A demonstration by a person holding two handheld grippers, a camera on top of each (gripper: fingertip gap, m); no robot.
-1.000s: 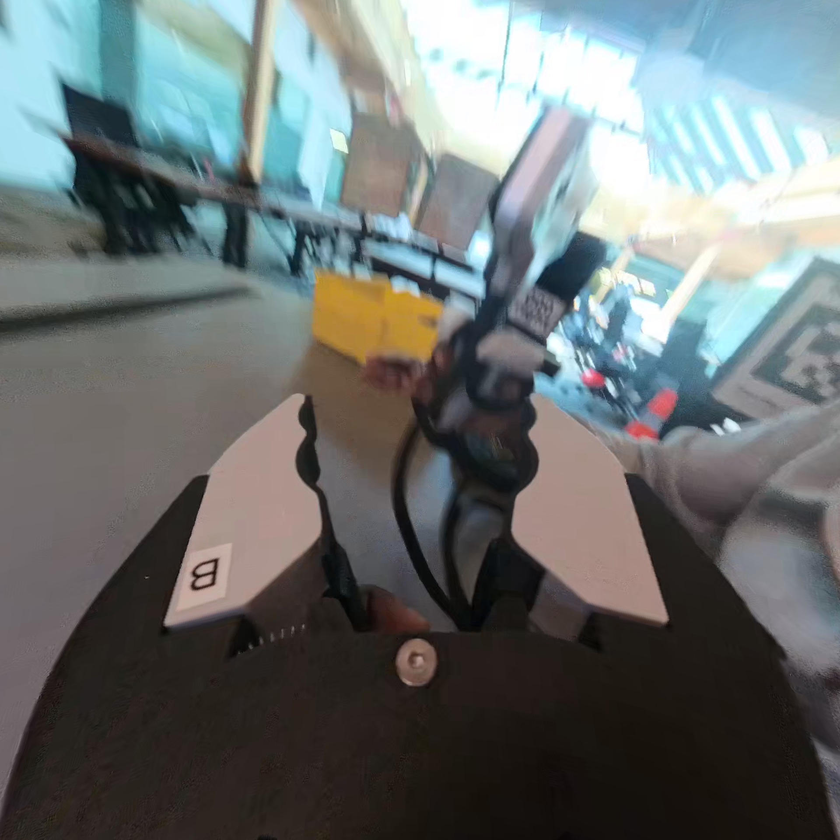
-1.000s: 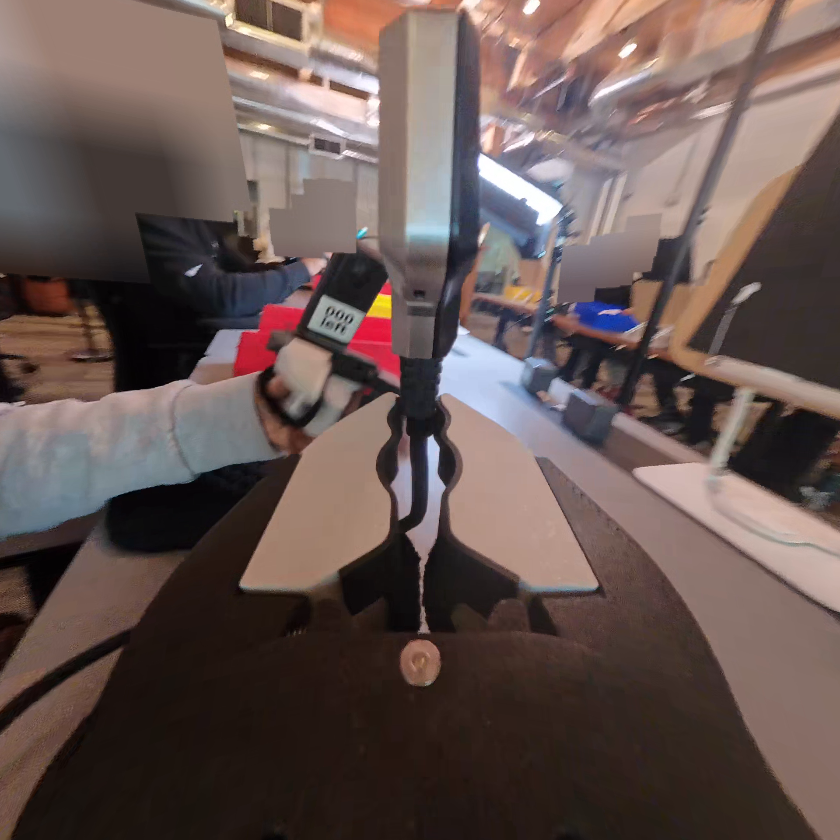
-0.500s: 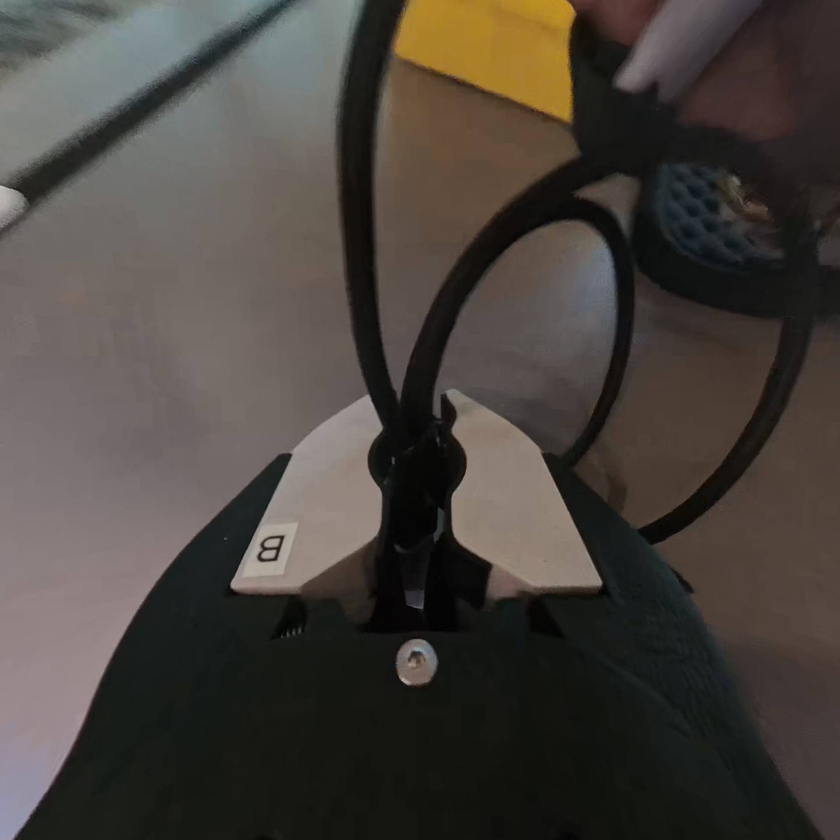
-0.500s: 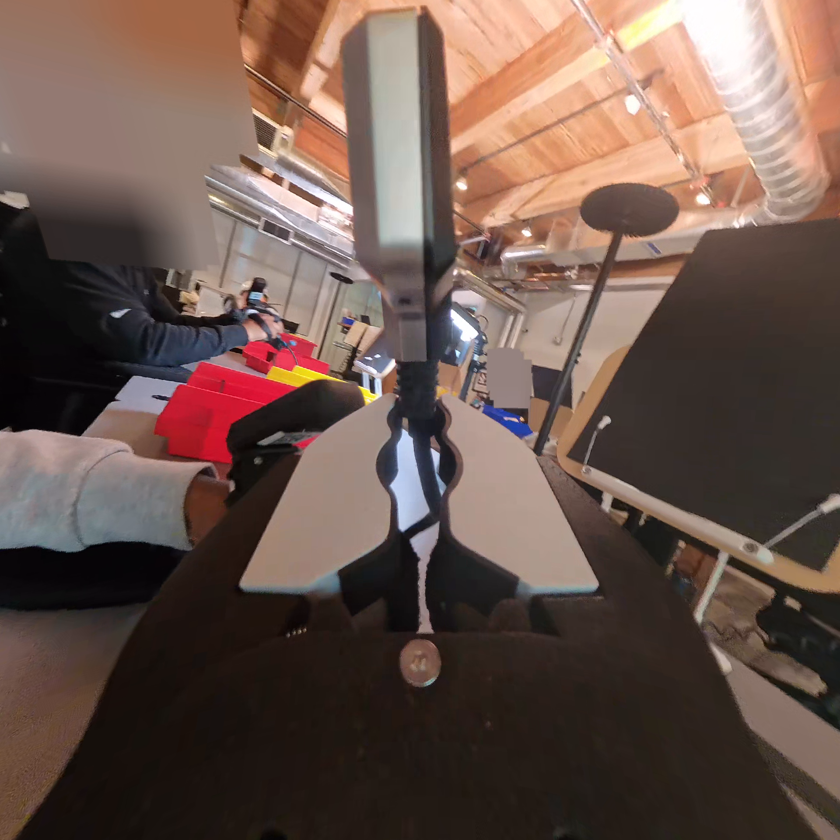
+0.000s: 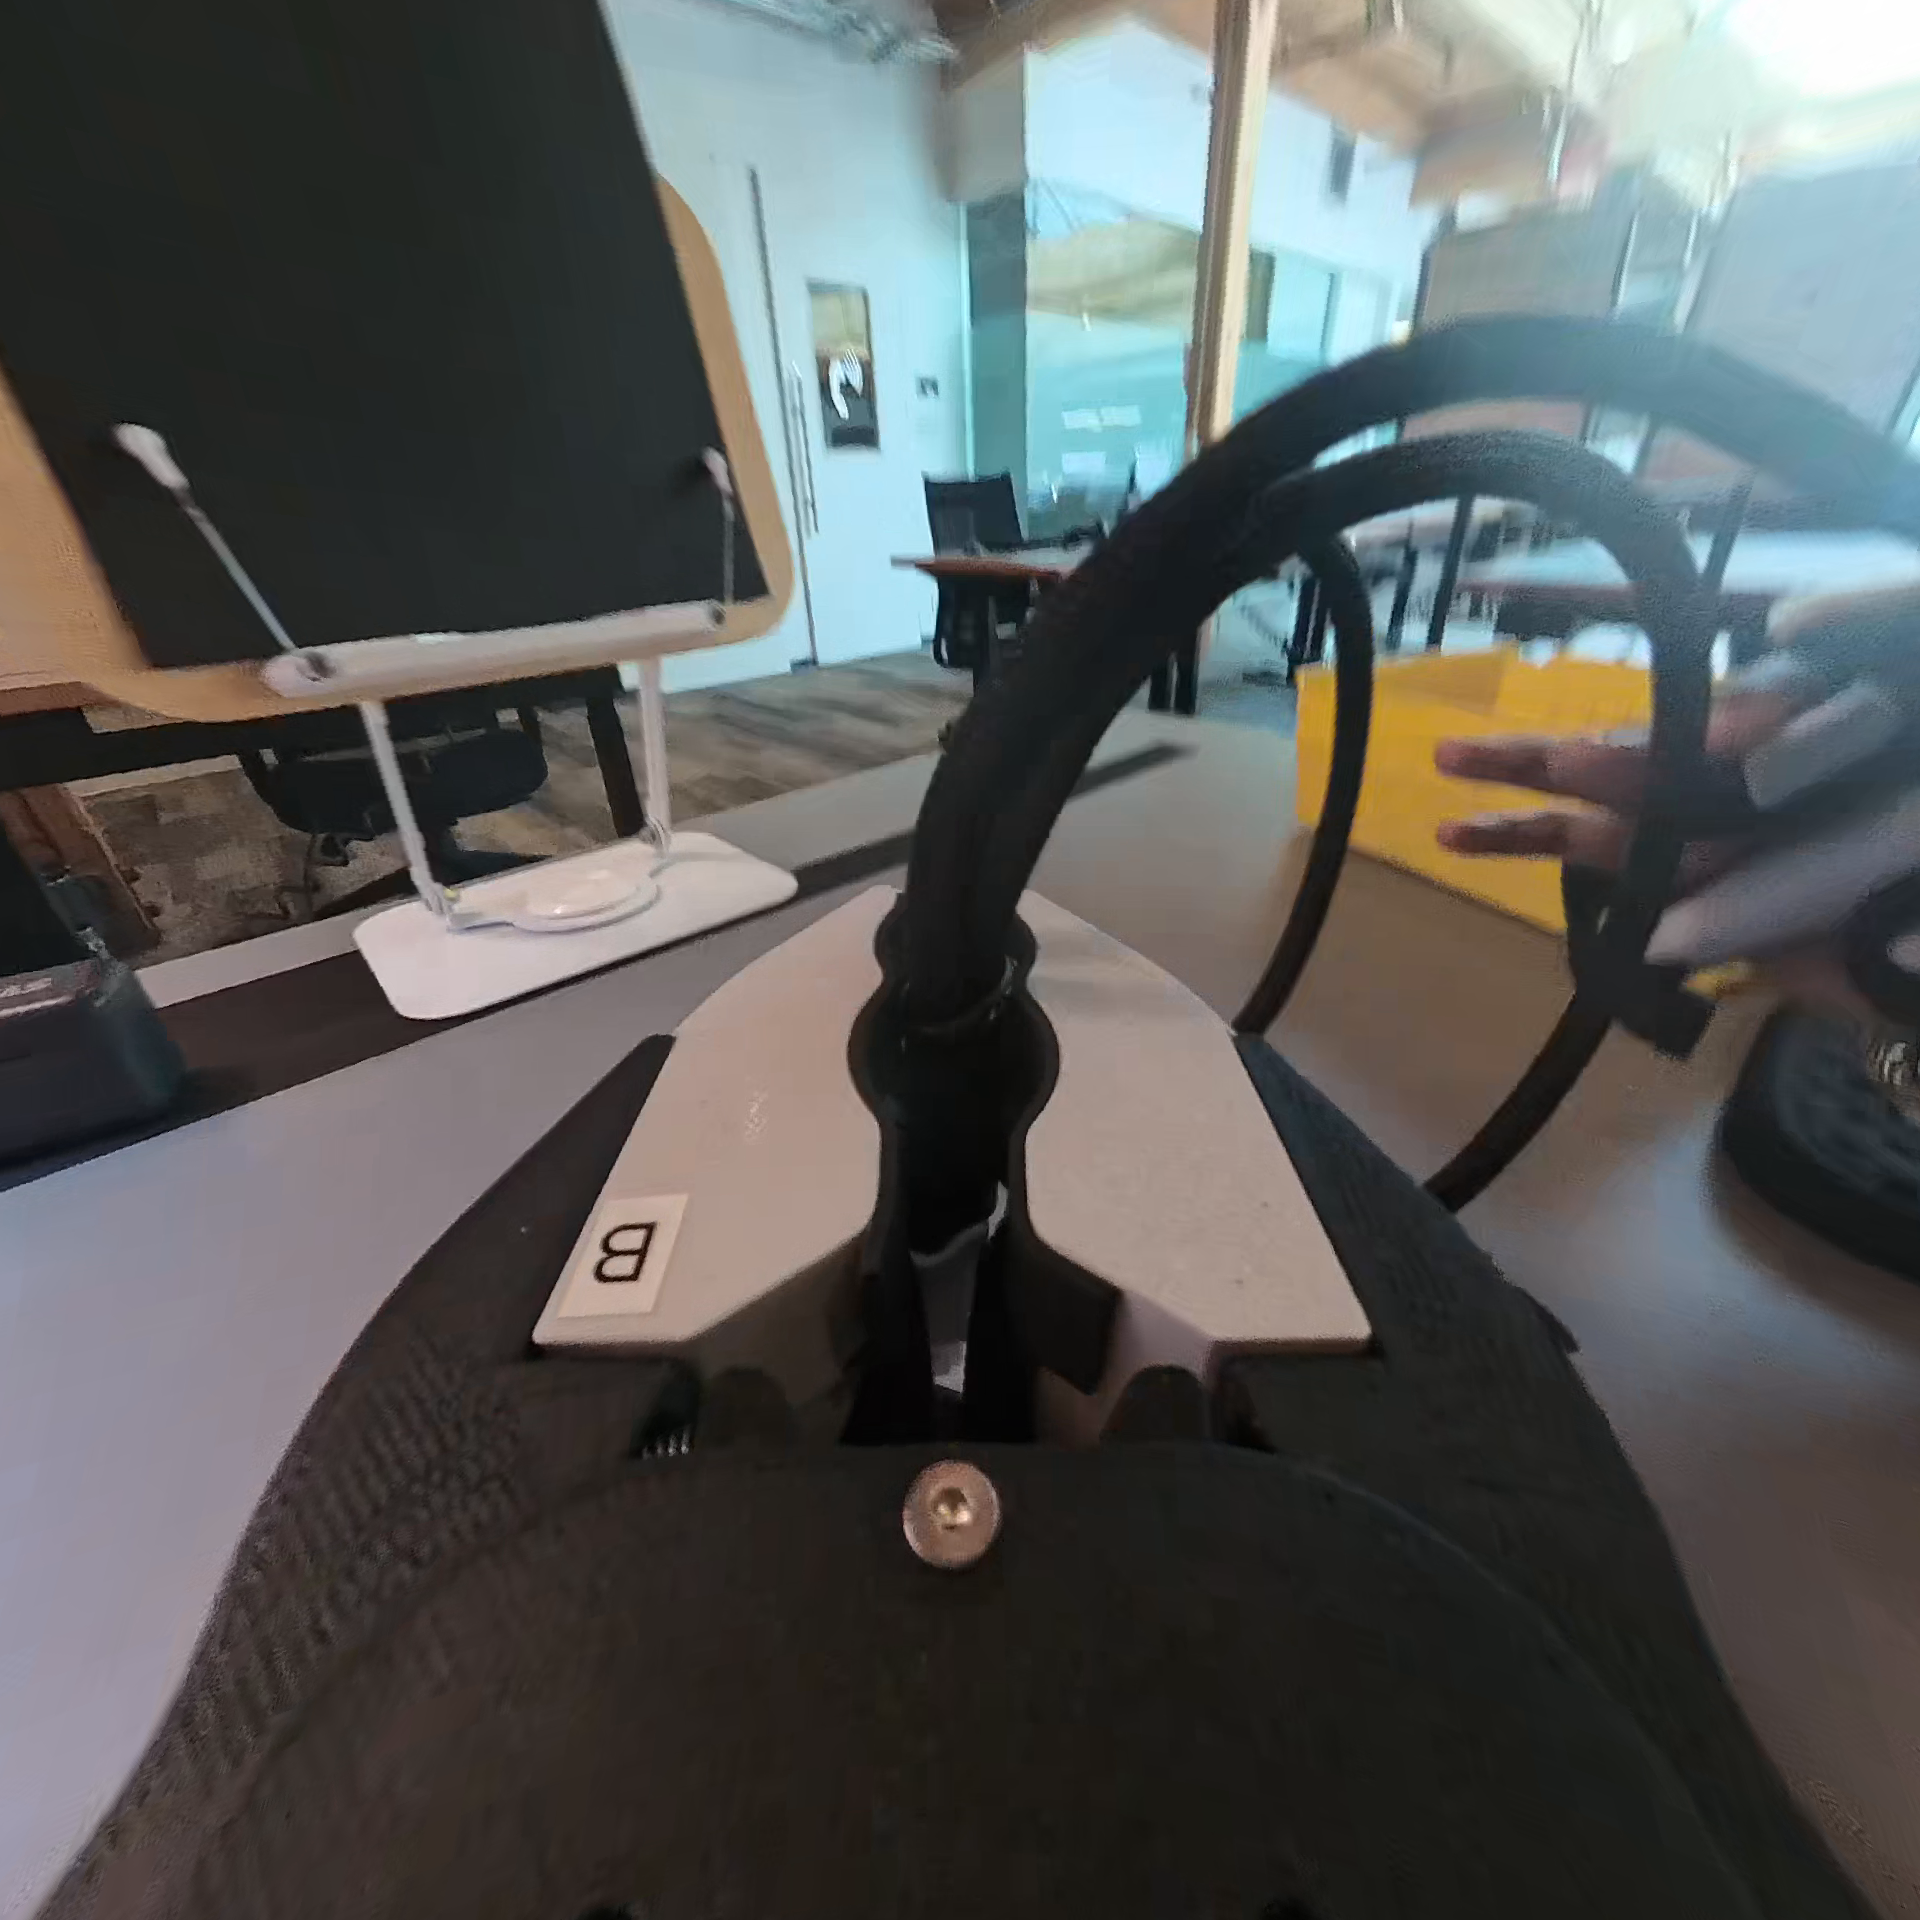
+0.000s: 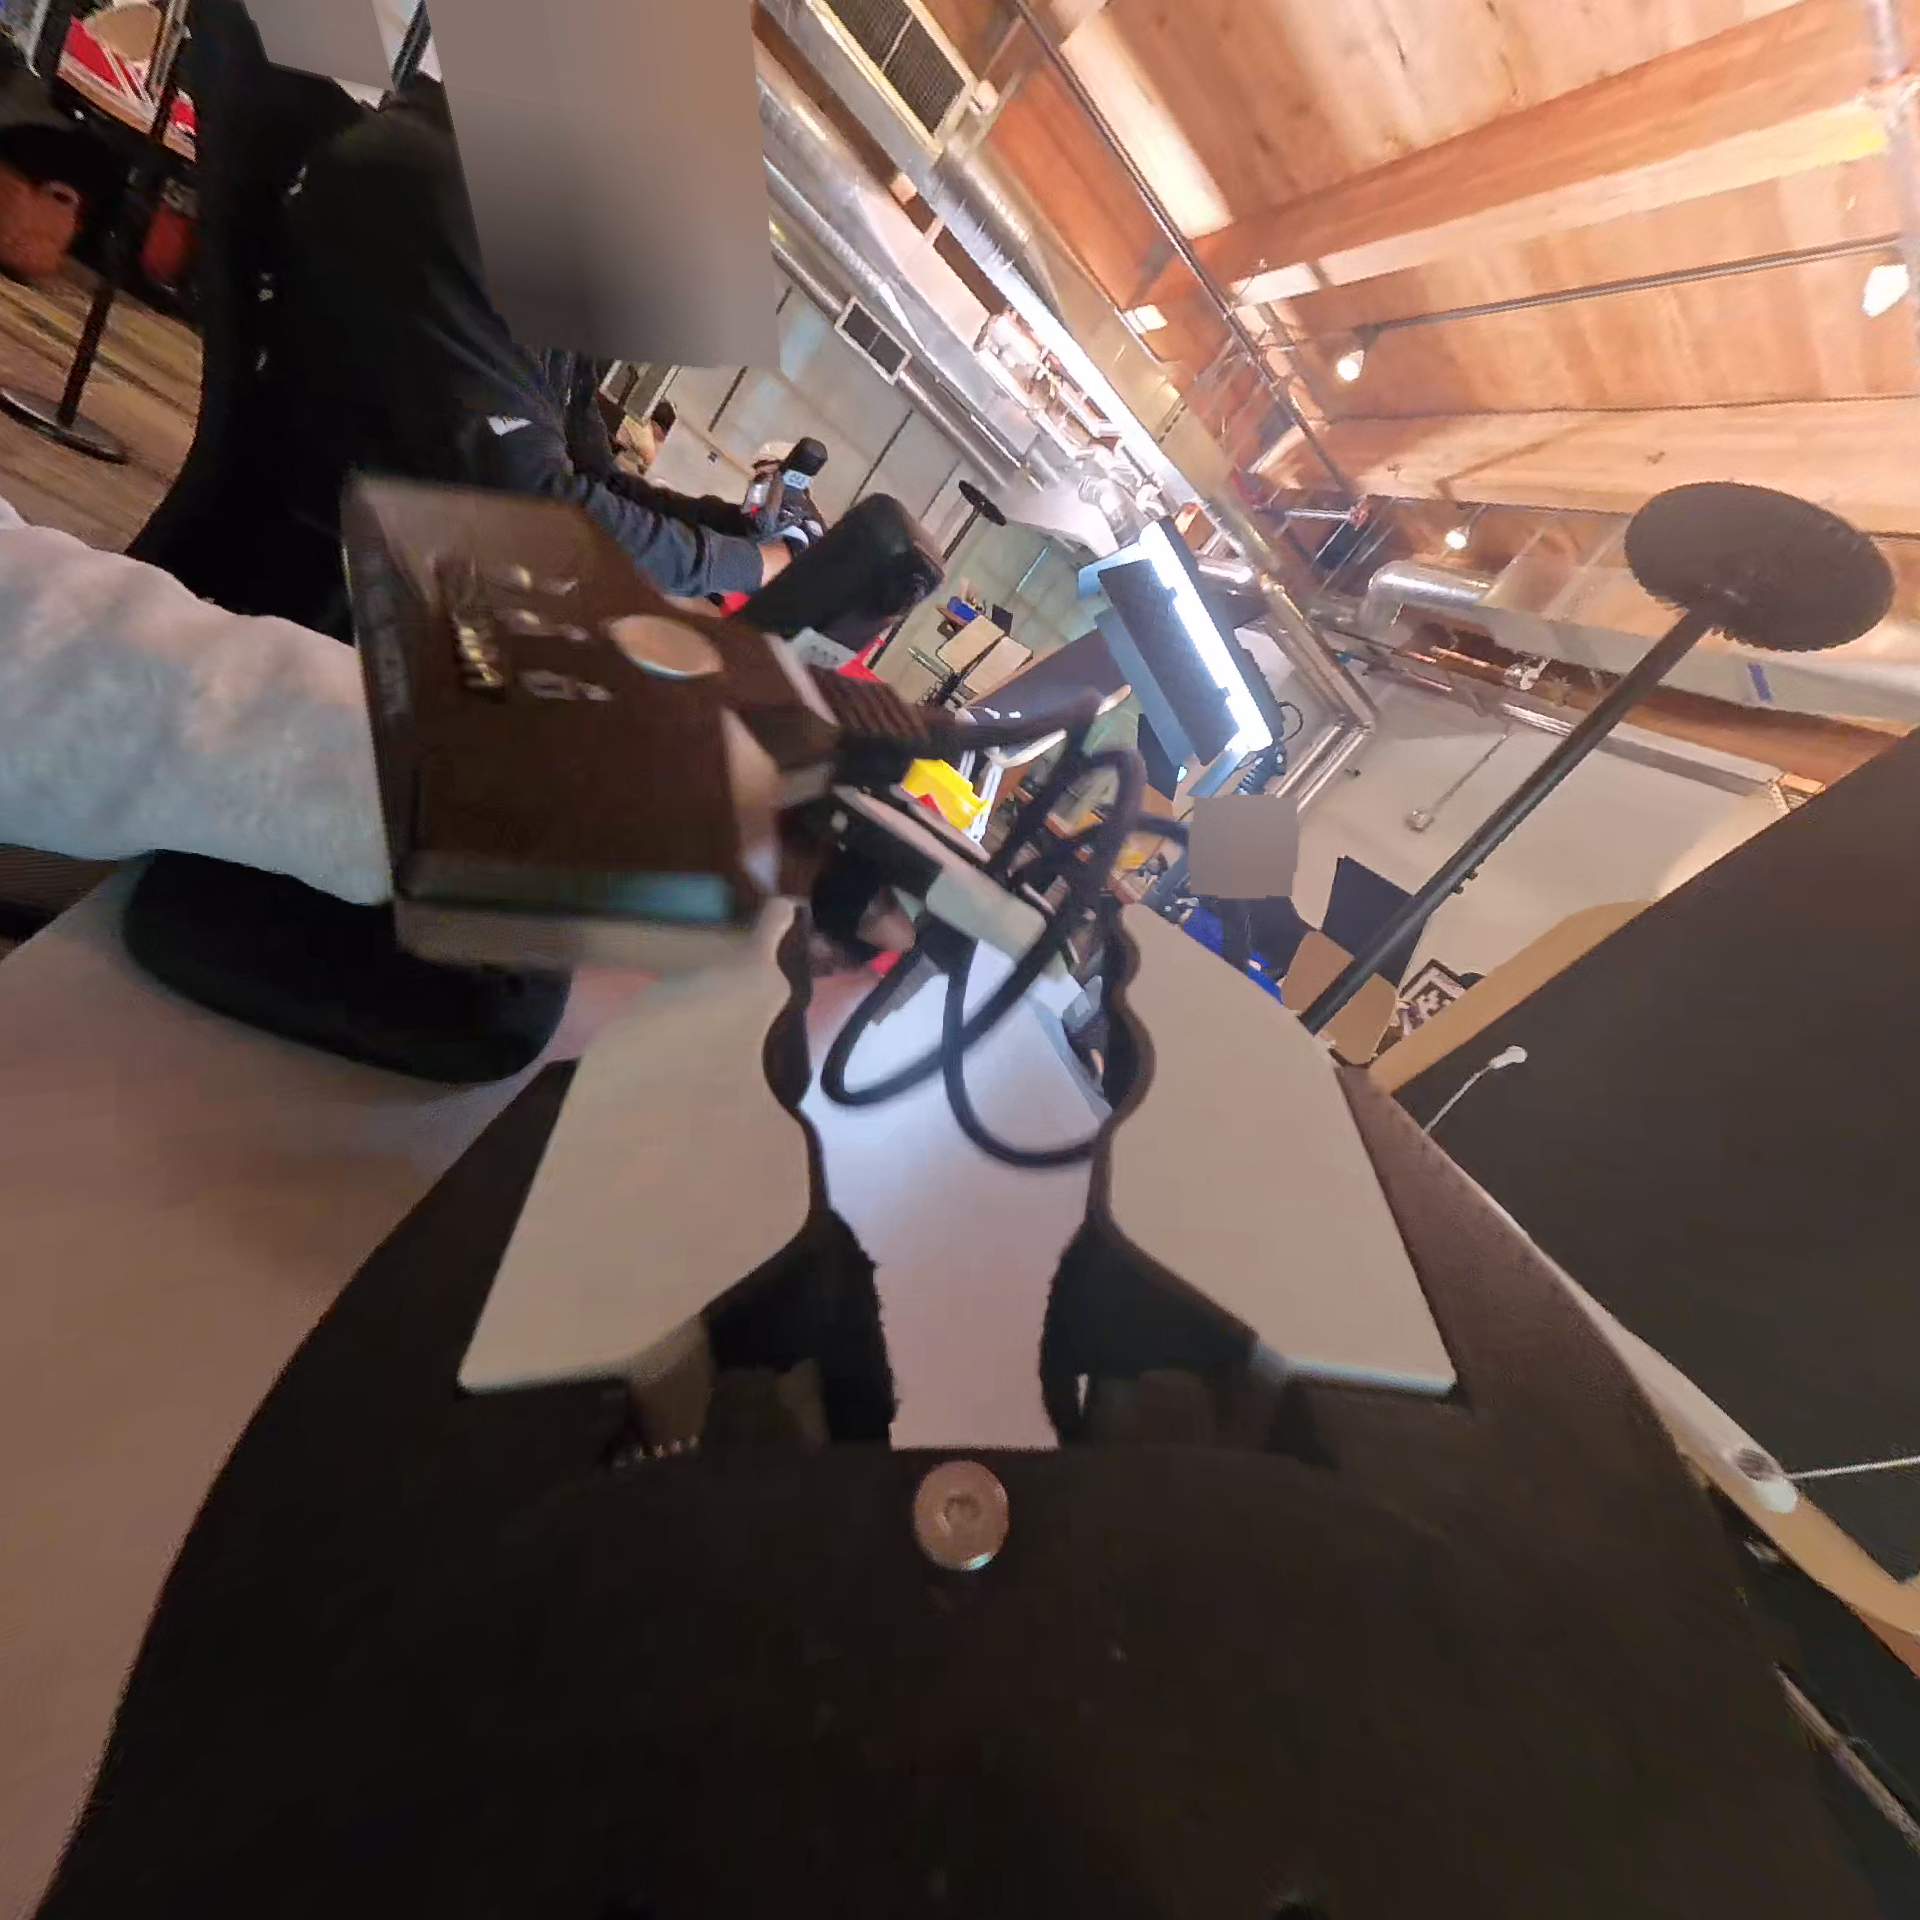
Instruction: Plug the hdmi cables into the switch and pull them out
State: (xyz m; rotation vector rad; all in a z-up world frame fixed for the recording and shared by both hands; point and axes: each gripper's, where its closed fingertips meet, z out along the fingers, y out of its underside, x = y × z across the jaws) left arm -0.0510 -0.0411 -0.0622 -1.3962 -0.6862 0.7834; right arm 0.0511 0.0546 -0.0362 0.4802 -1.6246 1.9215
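Over the gray bench [image 5: 208,1299] our left hand-held gripper [image 5: 951,940] is clamped on the looped black hdmi cables [image 5: 1049,665] for control, while our right hand-held gripper [image 6: 961,925] gapes empty beside the airborne switch [image 6: 551,727].

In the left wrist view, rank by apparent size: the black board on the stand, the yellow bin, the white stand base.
1. Black board, clearly largest, cut off by the frame.
2 and 3. Yellow bin and white stand base look alike; the bin is farther and partly hidden by the cable, so I won't rank them.
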